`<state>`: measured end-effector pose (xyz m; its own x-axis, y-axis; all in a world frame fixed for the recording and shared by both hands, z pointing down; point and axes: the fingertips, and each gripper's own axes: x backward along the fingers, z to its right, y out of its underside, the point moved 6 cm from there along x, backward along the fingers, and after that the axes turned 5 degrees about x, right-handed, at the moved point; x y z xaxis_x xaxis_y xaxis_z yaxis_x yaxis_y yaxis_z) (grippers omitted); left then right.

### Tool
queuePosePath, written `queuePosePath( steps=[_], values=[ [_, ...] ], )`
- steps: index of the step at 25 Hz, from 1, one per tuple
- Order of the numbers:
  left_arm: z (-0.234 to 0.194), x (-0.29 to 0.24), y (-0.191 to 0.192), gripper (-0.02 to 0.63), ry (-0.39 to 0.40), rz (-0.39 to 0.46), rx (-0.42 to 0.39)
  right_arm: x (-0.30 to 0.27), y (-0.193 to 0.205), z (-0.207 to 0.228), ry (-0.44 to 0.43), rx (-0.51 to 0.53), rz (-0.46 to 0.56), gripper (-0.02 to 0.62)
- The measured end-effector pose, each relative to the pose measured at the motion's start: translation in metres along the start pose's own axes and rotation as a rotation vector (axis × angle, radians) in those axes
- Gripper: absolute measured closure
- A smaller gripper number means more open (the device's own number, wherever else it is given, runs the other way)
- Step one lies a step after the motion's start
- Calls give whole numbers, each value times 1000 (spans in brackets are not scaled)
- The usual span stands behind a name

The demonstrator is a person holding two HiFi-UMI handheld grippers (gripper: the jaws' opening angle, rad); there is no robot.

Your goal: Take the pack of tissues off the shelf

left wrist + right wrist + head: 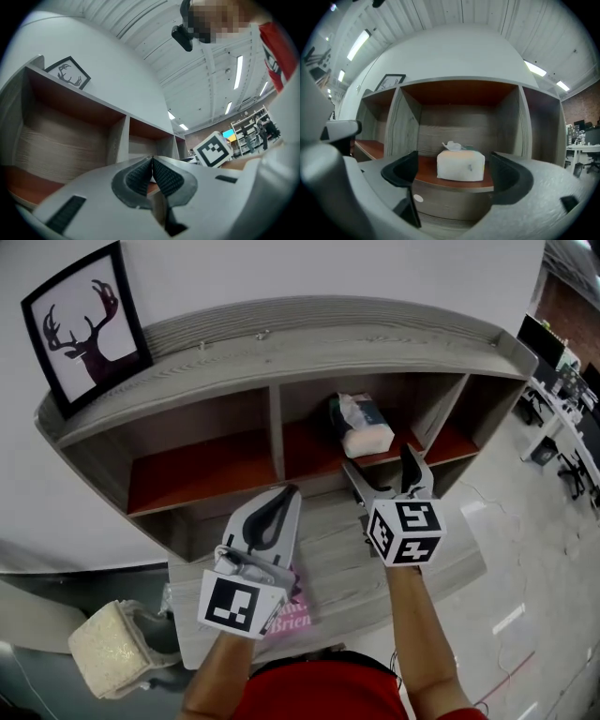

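Observation:
The pack of tissues (364, 425), white with a dark green top and a tissue sticking out, lies on the red floor of the middle compartment of the grey wooden shelf (281, 343). In the right gripper view the pack of tissues (461, 165) sits straight ahead between the spread jaws, some way off. My right gripper (382, 472) is open just in front of that compartment, nothing between its fingers. My left gripper (272, 506) is shut and empty, lower and to the left, over the grey table (337, 559).
A framed deer picture (86, 326) leans on the shelf top at the left. The left compartment (202, 465) and the right one (450, 442) hold nothing visible. A pink packet (291, 610) lies on the table by my left gripper. A beige cushioned stool (112, 648) stands lower left.

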<state>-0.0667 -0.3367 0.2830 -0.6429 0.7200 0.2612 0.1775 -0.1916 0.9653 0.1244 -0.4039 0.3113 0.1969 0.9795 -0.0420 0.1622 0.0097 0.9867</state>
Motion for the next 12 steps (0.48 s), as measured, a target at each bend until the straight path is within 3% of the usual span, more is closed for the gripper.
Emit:
queuePosePath(
  steps=[7, 12],
  values=[
    [-5, -14, 8, 598, -20, -13, 0, -41, 12, 13, -32, 1, -75, 89],
    [-9, -19, 11, 597, -29, -23, -1, -60, 17, 15, -30, 17, -126, 86]
  ],
)
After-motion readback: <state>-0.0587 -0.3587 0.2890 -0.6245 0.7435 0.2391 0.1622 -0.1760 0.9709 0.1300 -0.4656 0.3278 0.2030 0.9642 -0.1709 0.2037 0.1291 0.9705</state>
